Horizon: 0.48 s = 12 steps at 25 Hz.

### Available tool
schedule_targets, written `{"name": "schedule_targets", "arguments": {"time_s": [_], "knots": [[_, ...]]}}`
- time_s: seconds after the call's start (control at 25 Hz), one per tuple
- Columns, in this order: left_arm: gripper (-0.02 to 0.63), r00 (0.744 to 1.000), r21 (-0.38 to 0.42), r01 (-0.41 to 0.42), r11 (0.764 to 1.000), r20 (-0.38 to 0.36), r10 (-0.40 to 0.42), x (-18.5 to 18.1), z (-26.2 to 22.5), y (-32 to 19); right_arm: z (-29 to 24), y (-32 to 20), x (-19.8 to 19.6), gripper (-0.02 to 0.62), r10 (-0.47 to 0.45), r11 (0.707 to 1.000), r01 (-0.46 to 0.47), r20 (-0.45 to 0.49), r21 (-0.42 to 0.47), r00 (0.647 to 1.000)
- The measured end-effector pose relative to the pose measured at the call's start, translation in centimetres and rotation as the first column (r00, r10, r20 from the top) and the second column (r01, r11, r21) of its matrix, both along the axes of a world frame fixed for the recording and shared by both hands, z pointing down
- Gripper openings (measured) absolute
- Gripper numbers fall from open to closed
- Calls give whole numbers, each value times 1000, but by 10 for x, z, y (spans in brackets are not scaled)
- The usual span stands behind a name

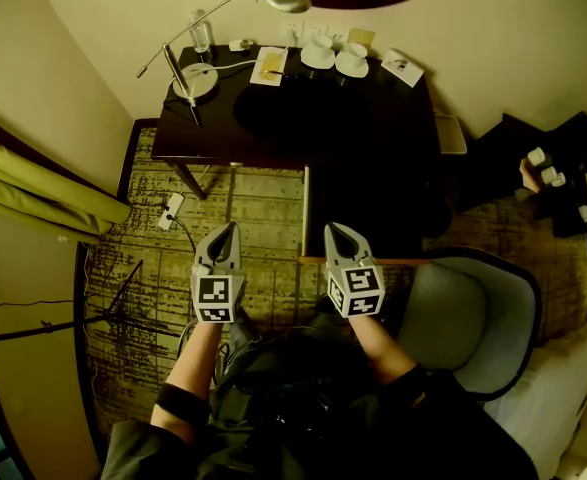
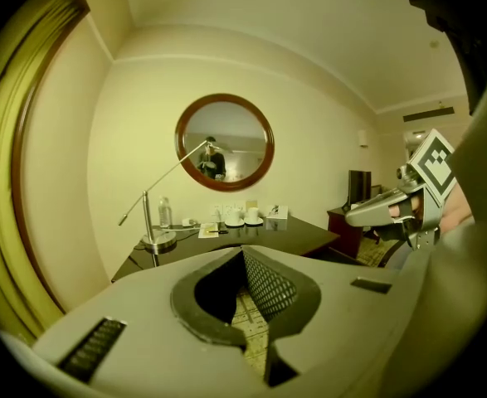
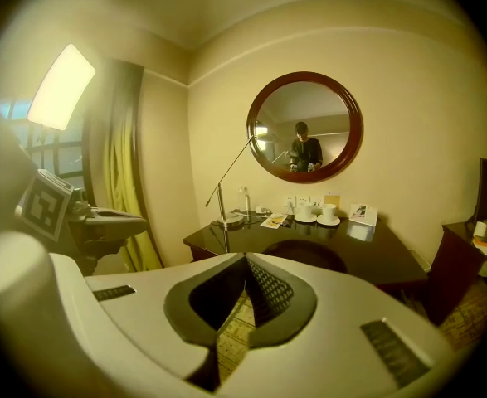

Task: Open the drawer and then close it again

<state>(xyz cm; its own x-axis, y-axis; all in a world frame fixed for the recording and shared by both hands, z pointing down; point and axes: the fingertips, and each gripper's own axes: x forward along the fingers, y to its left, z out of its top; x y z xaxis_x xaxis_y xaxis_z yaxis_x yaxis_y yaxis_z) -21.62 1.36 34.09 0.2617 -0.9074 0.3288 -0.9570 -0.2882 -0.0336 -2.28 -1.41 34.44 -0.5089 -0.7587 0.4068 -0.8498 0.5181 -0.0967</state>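
A dark wooden desk (image 1: 373,118) stands against the far wall. From its front a dark drawer (image 1: 368,213) appears pulled out toward me, with a light left side and a brown front edge (image 1: 363,260). My left gripper (image 1: 231,230) hovers over the carpet left of the drawer, shut and empty. My right gripper (image 1: 333,230) is beside it, over the drawer's front left corner, also shut with nothing in it. In the left gripper view the jaws (image 2: 245,251) meet before the desk (image 2: 293,237). The right gripper view shows closed jaws (image 3: 245,257) and the desk (image 3: 351,251).
On the desk stand a swing-arm lamp (image 1: 188,78), a water bottle (image 1: 201,30), two cups on saucers (image 1: 335,56) and papers. A grey chair (image 1: 473,313) is at my right. A green curtain (image 1: 33,193), a power strip (image 1: 171,210) and a stand's legs (image 1: 113,308) are at left.
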Motion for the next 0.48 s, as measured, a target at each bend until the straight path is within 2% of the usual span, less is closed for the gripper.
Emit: {"name": "schedule_targets", "arguments": {"time_s": [0.32, 0.48], "knots": [[0, 997, -33, 64, 997, -49, -66, -11, 15, -9, 10, 1, -31, 0, -118, 992, 117, -16, -37, 993], [0, 981, -82, 120, 989, -140, -131, -26, 33, -19, 21, -2, -63, 0, -214, 975, 211, -37, -63, 976]]}}
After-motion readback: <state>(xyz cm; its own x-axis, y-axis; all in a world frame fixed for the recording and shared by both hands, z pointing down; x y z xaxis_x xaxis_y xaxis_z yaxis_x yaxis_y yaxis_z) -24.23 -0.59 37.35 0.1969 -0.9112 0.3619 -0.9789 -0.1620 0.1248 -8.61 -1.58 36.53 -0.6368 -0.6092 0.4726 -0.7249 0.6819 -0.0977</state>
